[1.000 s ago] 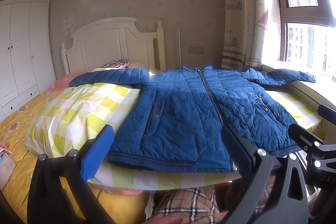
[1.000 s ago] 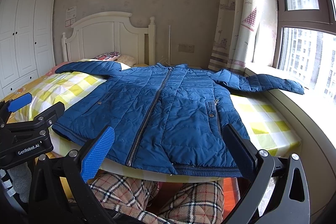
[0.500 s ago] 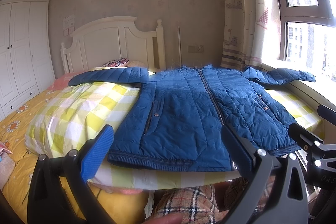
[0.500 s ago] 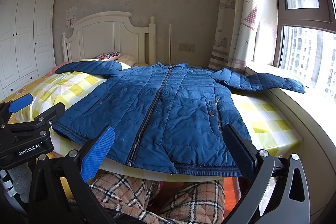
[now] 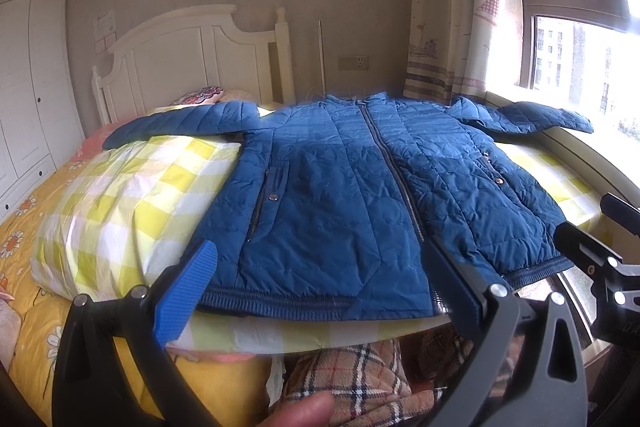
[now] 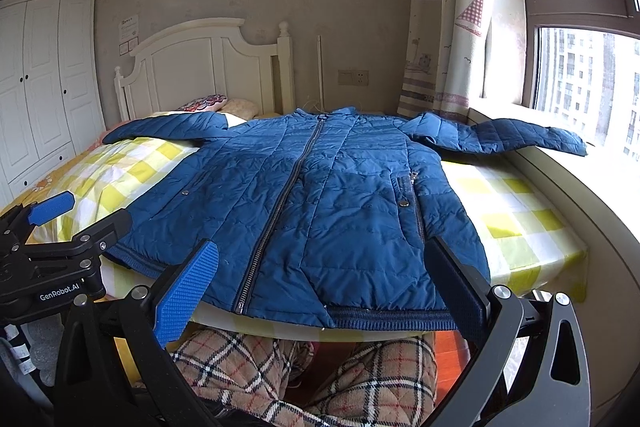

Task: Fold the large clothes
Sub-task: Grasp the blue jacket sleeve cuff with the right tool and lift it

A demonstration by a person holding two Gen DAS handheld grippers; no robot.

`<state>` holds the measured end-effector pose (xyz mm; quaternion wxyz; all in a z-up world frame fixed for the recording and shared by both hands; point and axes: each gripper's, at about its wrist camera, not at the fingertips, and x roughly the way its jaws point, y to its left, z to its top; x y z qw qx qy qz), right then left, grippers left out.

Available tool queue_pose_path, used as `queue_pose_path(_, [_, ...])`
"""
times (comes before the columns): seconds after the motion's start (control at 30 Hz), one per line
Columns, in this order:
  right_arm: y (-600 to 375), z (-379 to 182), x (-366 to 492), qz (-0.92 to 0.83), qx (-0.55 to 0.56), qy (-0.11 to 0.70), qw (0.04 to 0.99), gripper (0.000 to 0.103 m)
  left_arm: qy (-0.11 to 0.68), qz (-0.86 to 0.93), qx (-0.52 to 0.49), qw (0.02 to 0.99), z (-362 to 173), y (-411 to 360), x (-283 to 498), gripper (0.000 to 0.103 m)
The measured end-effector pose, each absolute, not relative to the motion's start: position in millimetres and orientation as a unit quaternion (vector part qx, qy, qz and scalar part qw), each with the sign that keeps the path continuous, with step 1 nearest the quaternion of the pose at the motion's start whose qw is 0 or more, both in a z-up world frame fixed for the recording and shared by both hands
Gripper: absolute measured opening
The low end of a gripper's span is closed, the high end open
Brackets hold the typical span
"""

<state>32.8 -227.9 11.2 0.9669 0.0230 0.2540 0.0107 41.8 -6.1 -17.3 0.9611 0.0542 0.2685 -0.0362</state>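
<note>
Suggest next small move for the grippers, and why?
Probably bring the right gripper forward to the right sleeve to fold it inward. The blue jacket lies flat, zipped, both sleeves spread out; both grippers are open, short of the hem, holding nothing, and that sleeve overhangs the window ledge.

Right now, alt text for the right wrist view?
A blue quilted jacket lies flat and zipped, sleeves spread, on a yellow-checked quilt on a bed. The right gripper hangs open before the hem, touching nothing; the left gripper shows at the left edge. Plaid-trousered legs are below.
</note>
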Motion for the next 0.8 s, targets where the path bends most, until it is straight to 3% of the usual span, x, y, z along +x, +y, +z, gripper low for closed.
queue_pose_path(0.23, [-289.1,11.9,95.1,-0.028,0.058,0.271,0.961,0.099,0.342,-0.037,0.076,0.936,-23.0,-40.1,176.7,0.101])
queue_pose_path(0.47, [-437.4,31.1,189.9,-0.159,0.120,0.264,0.944,0.099,0.390,0.010,0.104,0.915,-58.6,-59.3,316.2,0.101])
queue_pose_path(0.8, [-690.7,22.3,280.3,-0.371,0.248,0.309,0.840,0.099,0.449,-0.032,0.042,0.892,-100.0,-47.3,373.5,0.101])
